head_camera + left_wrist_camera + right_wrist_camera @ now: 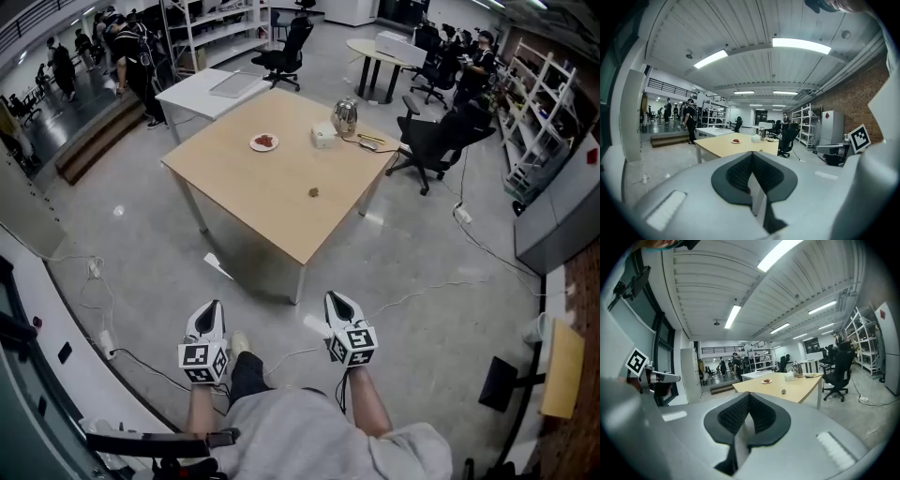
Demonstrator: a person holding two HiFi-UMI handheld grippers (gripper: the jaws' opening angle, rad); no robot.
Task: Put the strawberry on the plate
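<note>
A small white plate [264, 142] lies on the far left part of the wooden table [253, 178], with something red, seemingly the strawberry [266, 141], on it. The plate [736, 141] also shows far off in the left gripper view, and the plate [766, 381] in the right gripper view. A small dark object [313, 192] lies alone nearer the table's right edge. My left gripper [214, 307] and right gripper [335, 300] are held low over the floor, well short of the table. Both are shut with nothing between their pads.
A metal kettle [345, 116] and a white box [323, 137] stand at the table's far side. Black office chairs [436, 141] are to the right, a white desk [206, 92] behind. Cables run across the floor [441, 281]. Several people stand at the far left.
</note>
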